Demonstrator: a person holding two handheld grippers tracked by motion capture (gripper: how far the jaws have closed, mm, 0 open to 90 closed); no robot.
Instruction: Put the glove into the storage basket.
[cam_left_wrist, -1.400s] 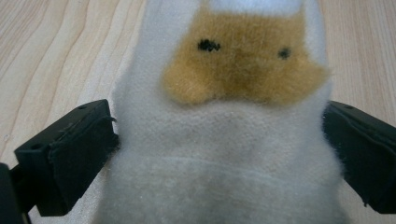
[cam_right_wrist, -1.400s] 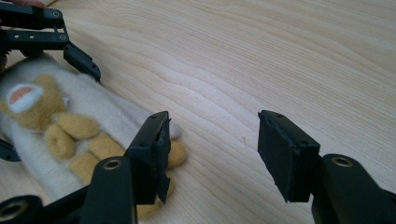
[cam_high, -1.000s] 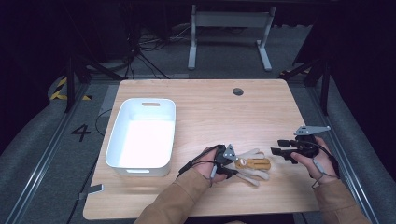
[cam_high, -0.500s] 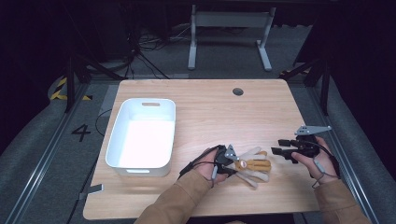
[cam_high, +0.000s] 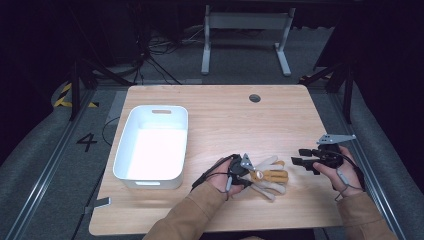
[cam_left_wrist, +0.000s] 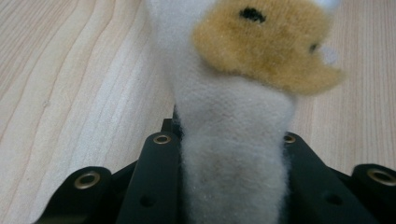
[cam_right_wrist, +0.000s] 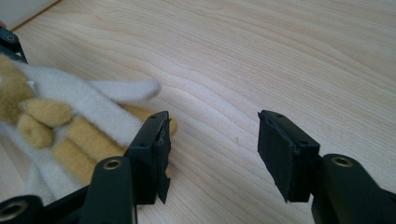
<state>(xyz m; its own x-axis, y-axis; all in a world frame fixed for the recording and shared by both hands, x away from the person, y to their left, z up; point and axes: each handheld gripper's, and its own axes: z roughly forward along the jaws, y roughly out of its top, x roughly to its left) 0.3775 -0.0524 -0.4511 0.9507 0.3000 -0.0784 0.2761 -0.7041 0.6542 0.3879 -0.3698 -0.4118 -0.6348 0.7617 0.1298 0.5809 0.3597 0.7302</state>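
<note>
At the tabletop's (cam_high: 210, 115) near edge, left gripper (cam_high: 239, 171) jaws pinch the plush toy (cam_high: 267, 176) — its length running toward three o'clock, where the right gripper (cam_high: 306, 160) waits, jaws spread.

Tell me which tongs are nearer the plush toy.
Left. The left tongs are shut on the plush toy; the right tongs hang open just beside it.

Readable marks: one. A large dark digit "4" (cam_high: 86, 142) stands on the grey floor (cam_high: 45, 150) beside the left edge of the bench (cam_high: 225, 110), high view. Yellow-and-black hazard striping (cam_high: 67, 95) lies on the floor beyond it, without lettering. Gripper views: no legible text or labels.
</note>
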